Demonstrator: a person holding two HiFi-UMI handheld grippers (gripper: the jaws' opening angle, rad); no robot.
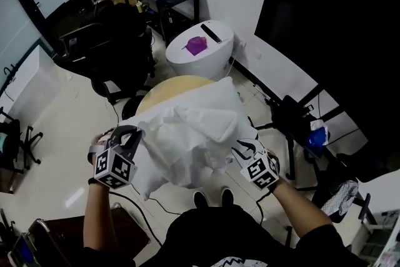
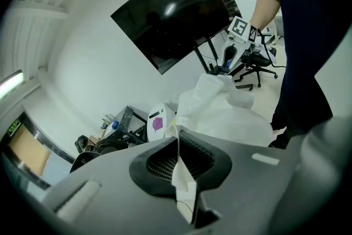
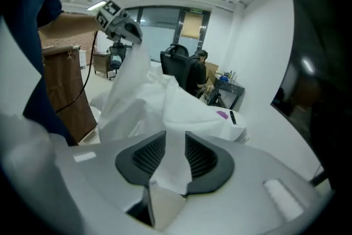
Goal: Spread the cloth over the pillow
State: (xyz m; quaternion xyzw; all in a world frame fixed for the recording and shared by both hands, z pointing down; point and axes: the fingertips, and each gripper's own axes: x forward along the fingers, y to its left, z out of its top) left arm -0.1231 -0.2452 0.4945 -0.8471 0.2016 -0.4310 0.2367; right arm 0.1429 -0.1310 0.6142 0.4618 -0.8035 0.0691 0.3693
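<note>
While the left gripper is clenched on the cloth, the right gripper stands released, cloth loose between its jaws — the cloth lies bunched over the pillow, whose length runs from both grippers toward the far edge of the table.

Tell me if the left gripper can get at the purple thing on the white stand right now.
Probably not. The left gripper has its jaws shut on the cloth, and the purple thing lies on the white stand beyond the pillow, on its far side.
</note>
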